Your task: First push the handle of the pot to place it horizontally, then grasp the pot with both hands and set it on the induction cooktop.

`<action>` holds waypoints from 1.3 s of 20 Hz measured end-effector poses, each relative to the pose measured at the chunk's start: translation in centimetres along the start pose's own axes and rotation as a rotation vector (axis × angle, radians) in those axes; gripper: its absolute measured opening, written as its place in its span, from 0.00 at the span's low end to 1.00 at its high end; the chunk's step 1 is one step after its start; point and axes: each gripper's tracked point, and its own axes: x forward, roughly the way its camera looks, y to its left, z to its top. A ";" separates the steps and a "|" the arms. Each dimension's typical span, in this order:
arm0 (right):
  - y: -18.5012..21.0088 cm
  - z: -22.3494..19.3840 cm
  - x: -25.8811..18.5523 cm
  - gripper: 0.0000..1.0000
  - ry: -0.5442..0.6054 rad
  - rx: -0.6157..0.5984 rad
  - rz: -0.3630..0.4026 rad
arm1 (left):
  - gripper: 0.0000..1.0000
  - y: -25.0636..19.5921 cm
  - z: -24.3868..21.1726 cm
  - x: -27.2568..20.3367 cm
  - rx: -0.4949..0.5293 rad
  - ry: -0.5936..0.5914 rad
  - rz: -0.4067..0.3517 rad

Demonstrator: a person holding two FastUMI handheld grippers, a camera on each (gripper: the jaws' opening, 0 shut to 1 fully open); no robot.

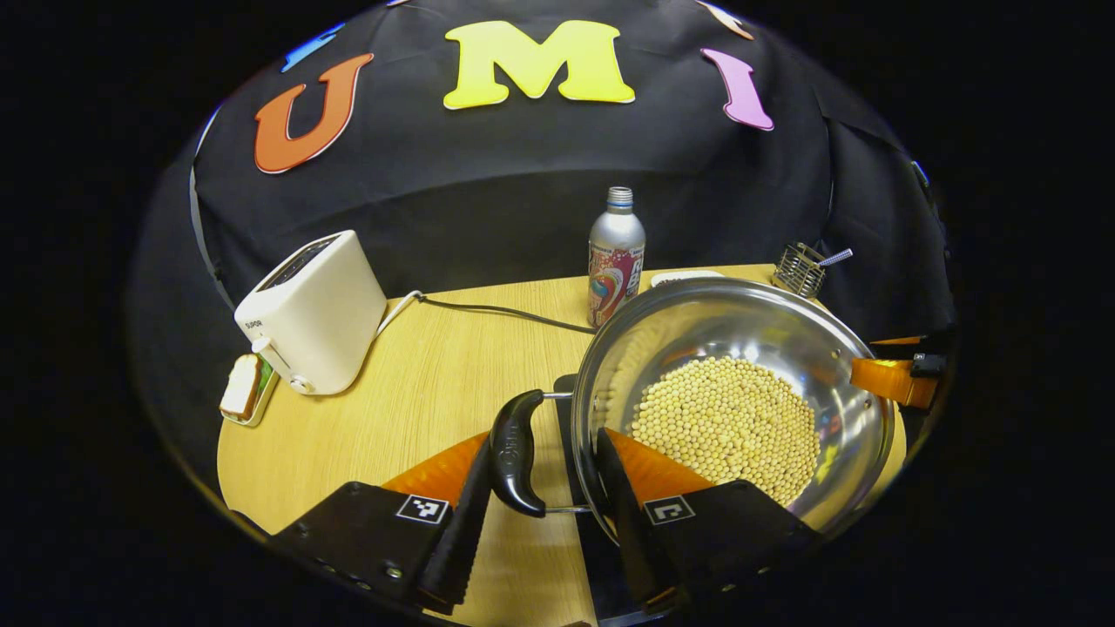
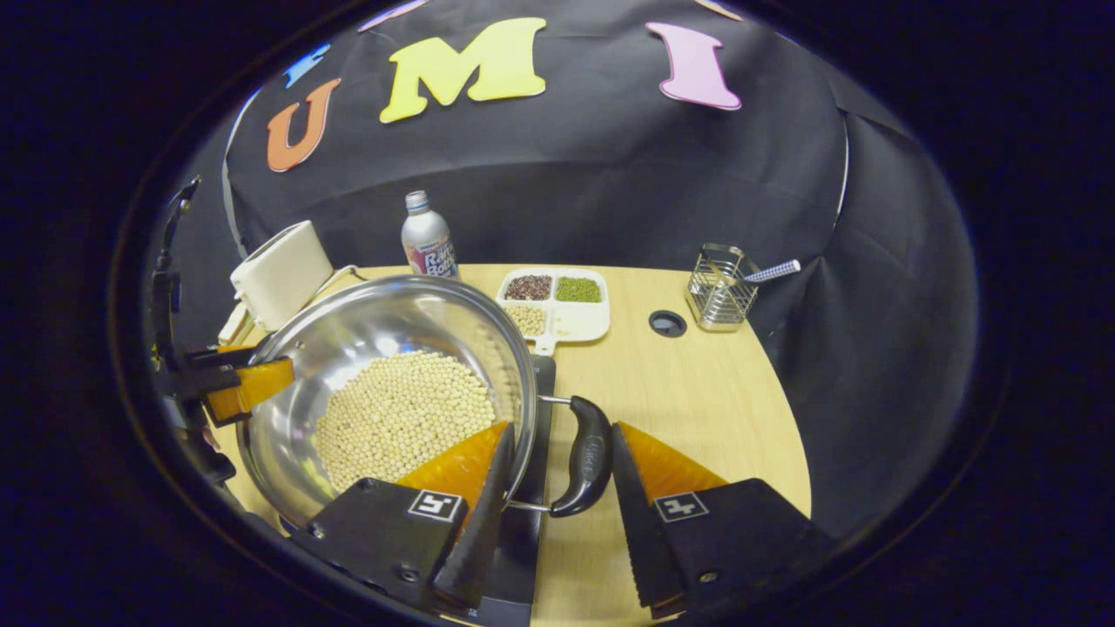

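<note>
In the left gripper view, the left gripper (image 1: pixel 542 475) is seen nearest the camera with its two orange-and-black fingers spread to either side of a black curved handle (image 1: pixel 516 453) of the shiny stainless-steel pot (image 1: pixel 697 322); one finger lies outside the handle and the other reaches over the pot's rim, and firm pressing on the handle cannot be confirmed. In the right gripper view, the right gripper (image 2: pixel 557 475) is likewise held spread about the opposite black handle (image 2: pixel 589 455), one finger inside the rim and one outside; whether the fingers touch the handle cannot be told. The pot is filled across its bottom with pale round soybeans (image 1: pixel 727 427), and it is seen above a flat black induction cooktop (image 2: pixel 531 488) on the light wooden table (image 1: pixel 418 392), though whether it rests on the cooktop cannot be told. Farther off in the left gripper view, a white toaster (image 1: pixel 314 309) with a black cord is placed at the left, and a silver drink bottle (image 1: pixel 615 257) with a printed label is stood behind the pot. In the right gripper view, a white divided tray (image 2: pixel 553 305) of dark, green and pale beans is set beyond the pot, and a wire utensil basket (image 2: pixel 719 296) is stood near the far edge.
</note>
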 end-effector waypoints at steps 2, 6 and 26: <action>0.0 0.0 0.0 0.74 -0.026 0.010 0.012 | 0.75 0.3 -0.6 -0.2 -0.011 0.003 0.023; -0.3 0.2 -1.2 0.77 -0.160 -0.003 0.017 | 0.90 1.6 0.1 -1.8 -0.031 -0.070 0.071; -2.1 -6.5 -20.7 0.99 -0.466 0.092 0.000 | 0.97 -2.7 -1.8 -22.9 -0.111 -0.413 0.119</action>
